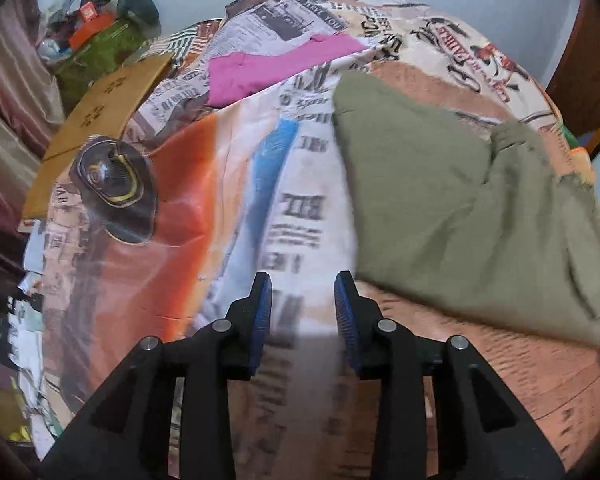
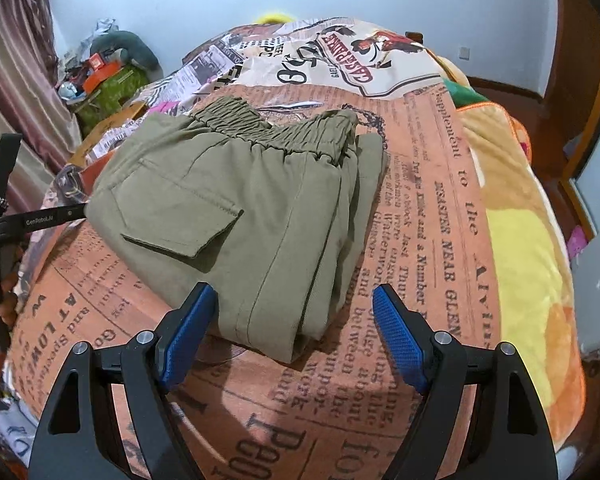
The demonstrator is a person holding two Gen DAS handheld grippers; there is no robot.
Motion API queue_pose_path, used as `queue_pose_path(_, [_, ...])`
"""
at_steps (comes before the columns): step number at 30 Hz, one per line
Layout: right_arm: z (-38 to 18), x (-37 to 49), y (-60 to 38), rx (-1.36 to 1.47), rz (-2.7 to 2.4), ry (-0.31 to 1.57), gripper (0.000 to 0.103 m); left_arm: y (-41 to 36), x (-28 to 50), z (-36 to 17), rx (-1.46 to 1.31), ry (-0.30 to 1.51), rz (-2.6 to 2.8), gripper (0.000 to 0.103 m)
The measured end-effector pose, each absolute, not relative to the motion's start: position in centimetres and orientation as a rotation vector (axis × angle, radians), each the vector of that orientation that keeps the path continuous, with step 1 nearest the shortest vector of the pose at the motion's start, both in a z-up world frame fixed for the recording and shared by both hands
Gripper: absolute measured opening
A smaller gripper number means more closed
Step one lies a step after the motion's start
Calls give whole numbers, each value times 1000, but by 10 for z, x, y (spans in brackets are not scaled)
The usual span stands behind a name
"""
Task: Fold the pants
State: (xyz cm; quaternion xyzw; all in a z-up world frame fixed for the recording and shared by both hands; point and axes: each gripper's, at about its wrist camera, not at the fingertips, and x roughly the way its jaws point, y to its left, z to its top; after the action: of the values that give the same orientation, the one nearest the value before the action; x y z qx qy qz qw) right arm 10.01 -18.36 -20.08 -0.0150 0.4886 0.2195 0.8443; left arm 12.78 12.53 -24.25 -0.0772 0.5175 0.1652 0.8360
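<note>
The olive pants point(image 2: 236, 216) are lying folded on the newspaper-print bedspread point(image 2: 416, 264), elastic waistband at the far end and flap pocket facing up. The layers beneath the top fold are lying hidden, and in the left wrist view the pants point(image 1: 452, 208) are showing only as a blurred olive mass. The right gripper point(image 2: 296, 344) is hovering over the near edge of the pants, jaws standing wide apart, with the near folded corner lying between the blue pads but untouched. The left gripper point(image 1: 303, 320) is hovering left of the pants, jaws standing partly apart with only bedspread point(image 1: 220, 200) between them. Beyond the pants, a pink garment point(image 1: 276, 68) is lying partly out of sight.
</note>
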Motion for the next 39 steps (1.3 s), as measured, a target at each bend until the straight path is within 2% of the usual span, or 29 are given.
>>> queue_pose_path(2, [-200, 102, -184, -65, 446, 1021, 74, 134, 124, -243, -194, 1102, 335, 36])
queue_pose_path(13, [-186, 126, -201, -37, 421, 1022, 73, 115, 139, -204, -153, 1062, 185, 37])
queue_pose_path(17, [-176, 142, -200, -33, 423, 981, 73, 97, 166, -187, -140, 1029, 96, 46])
queue_pose_path(19, [-173, 153, -197, -33, 428, 966, 72, 82, 183, -182, -118, 1023, 59, 46])
queue_pose_path(21, [-172, 164, -193, -34, 436, 961, 66, 70, 197, -181, -106, 1026, 24, 46])
queue_pose_path(28, [-185, 208, -182, -19, 452, 991, 66, 38, 243, -207, -104, 1098, -75, 47])
queue_pose_path(32, [-203, 226, -179, 13, 475, 1056, 44, 37, 252, -232, -126, 1149, -74, 47])
queue_pose_path(35, [-211, 227, -179, 27, 507, 1064, 38, 38, 251, -242, -140, 1143, -78, 49])
queue_pose_path(39, [-211, 223, -180, 9, 516, 1044, 36, 29, 253, -235, -56, 1155, -89, 49])
